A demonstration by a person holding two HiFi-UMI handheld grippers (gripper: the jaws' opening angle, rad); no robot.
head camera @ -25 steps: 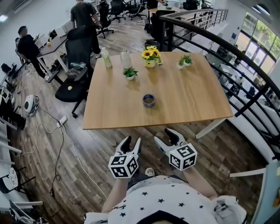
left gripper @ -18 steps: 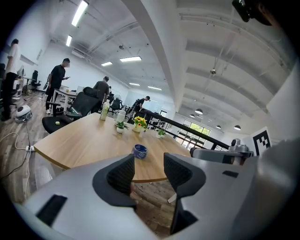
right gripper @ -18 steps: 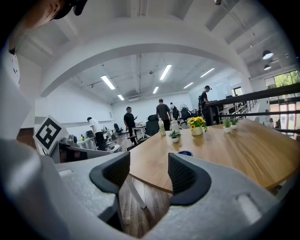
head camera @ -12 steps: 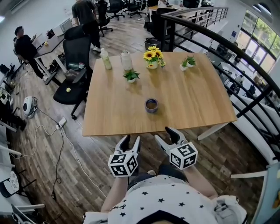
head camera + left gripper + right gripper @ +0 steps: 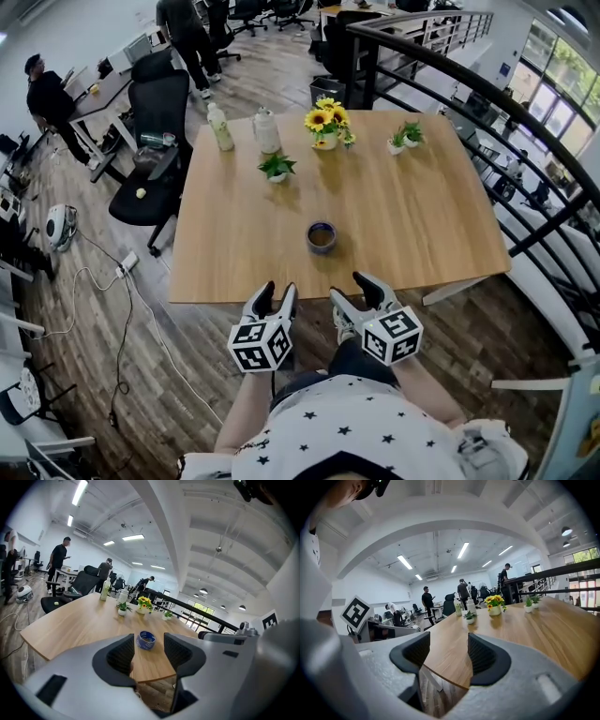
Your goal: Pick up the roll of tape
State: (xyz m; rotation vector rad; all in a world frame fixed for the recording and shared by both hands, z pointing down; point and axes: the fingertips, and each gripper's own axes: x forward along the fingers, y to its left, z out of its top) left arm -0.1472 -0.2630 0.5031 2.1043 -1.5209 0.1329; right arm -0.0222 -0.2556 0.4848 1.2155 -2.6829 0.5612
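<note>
Tape roll (image 5: pixel 321 236) lies flat on the tabletop (image 5: pixel 412 211), its hole facing up, a little in from the near edge and roughly midway along it.

In the head view we see both claws off the tabletop, just short of that near edge. The left claw (image 5: pixel 277 294) is to the left of the roll's line and the right claw (image 5: pixel 353 291) slightly to the right of it. Both are spread and hold nothing. The roll lies ahead of them and between them, and we judge neither much nearer.

In the left gripper view the roll sits squarely in the gap between the spread jaws, straight ahead beyond the near edge and well apart from the pads. By our reading this claw is already lined up, so a forward reach should meet the ring.

In the right gripper view the jaws are also spread, with only the near edge and bare wood between them. We cannot see the roll there, so this claw would have to swing across.
</note>
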